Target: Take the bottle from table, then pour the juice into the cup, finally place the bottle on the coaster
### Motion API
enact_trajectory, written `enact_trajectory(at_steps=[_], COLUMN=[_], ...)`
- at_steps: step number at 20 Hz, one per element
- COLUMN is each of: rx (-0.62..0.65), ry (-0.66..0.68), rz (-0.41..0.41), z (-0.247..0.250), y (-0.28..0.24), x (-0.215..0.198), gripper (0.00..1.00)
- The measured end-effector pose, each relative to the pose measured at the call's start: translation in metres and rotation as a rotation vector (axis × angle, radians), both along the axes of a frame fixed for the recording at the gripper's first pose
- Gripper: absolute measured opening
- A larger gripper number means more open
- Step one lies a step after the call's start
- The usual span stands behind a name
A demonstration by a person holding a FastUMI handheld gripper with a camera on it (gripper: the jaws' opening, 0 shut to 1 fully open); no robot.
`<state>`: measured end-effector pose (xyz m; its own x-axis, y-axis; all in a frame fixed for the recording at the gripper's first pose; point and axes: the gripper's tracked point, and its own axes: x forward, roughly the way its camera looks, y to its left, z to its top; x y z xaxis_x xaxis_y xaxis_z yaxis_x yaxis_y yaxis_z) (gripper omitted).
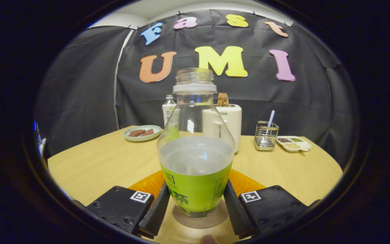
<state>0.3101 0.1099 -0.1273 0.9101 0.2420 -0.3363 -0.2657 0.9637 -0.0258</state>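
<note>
Bottle held upright between the gripper fingers, above the orange coaster.

The gripper (196,206) has one finger against each side of the bottle (195,159), pinching its green label. The bottle stands upright with its cap off and its neck open; clear liquid fills it to roughly the top of the label. Its base appears to sit over the orange coaster (245,183), which lies on the wooden table (107,162) and shows on both sides of the bottle; contact with the coaster cannot be confirmed. Beyond the bottle stand a white toaster (230,122), a second bottle (169,110), a plate (142,133) of snacks, a wire holder (266,135) and a divided dish (294,143).
</note>
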Motion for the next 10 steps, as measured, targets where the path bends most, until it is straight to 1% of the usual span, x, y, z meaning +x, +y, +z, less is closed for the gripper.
enact_trajectory(at_steps=[7, 8, 10], rx=[-0.011, -0.006, 0.008], ry=[0.010, 0.010, 0.007], rz=[-0.008, -0.010, -0.019], z=[-0.0065, -0.0066, -0.0062], y=[-0.0020, -0.0020, -0.0045], x=[-0.0004, 0.0004, -0.0018], gripper=[0.83, 0.86, 0.98])
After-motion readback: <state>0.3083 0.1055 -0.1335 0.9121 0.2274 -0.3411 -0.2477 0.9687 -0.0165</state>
